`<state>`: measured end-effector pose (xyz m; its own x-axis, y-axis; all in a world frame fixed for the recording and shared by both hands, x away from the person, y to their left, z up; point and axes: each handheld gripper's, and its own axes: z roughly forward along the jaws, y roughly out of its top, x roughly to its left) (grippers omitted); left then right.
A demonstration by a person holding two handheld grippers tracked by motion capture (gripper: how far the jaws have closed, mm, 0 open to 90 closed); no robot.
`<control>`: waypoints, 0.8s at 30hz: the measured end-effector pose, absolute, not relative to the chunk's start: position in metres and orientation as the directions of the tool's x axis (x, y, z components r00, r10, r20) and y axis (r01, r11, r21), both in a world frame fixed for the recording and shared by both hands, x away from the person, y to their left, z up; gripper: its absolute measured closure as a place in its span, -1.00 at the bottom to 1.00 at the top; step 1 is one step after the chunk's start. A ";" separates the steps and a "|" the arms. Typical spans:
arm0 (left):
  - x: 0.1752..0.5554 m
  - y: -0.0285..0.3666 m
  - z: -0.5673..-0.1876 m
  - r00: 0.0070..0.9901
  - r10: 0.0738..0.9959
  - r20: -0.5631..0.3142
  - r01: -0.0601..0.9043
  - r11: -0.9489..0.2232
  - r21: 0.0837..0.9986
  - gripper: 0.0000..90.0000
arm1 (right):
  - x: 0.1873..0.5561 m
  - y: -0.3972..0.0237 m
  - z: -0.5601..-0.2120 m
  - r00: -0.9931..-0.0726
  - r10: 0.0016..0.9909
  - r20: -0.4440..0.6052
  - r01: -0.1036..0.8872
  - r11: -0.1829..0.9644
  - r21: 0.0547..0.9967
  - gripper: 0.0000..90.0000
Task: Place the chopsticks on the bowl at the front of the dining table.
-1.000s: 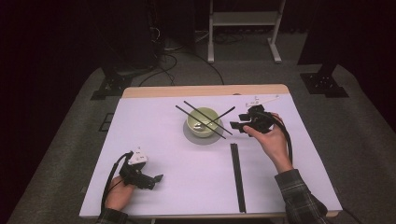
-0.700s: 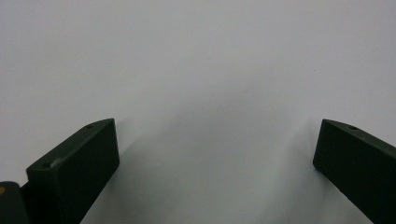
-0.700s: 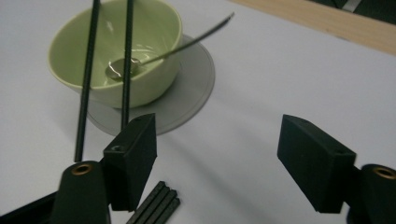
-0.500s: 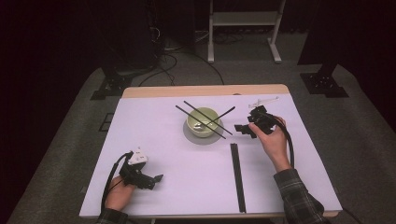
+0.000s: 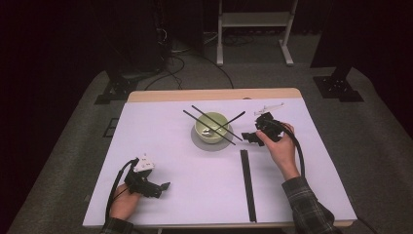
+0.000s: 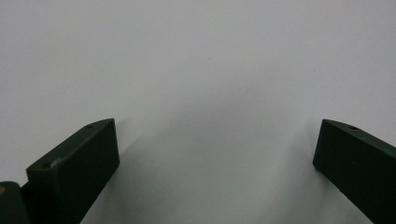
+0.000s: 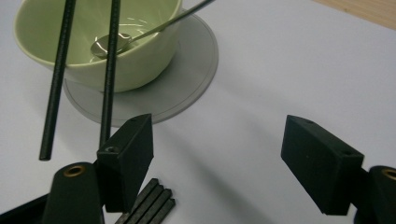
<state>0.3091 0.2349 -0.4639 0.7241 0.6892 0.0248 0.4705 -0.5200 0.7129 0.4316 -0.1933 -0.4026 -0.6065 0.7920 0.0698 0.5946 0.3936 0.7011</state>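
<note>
Right tool (image 7: 217, 163): released, just opened, nothing between; risk: knocking chopsticks (image 7: 109, 74) off green bowl (image 7: 98, 42) nearby.

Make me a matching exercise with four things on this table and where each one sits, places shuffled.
1. green bowl
2. spoon
3. two black chopsticks
4. black strip

a. flat on the white table cover, near the front edge
b. inside the bowl
c. on a grey saucer
d. laid across the bowl's rim

Pairs: 1-c, 2-b, 3-d, 4-a
</note>
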 end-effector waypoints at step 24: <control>0.309 0.235 -0.464 0.725 0.688 0.027 0.469 -0.522 0.713 -1.00 | 0.414 -0.165 -0.395 -0.680 0.731 0.053 0.536 0.447 0.716 -0.47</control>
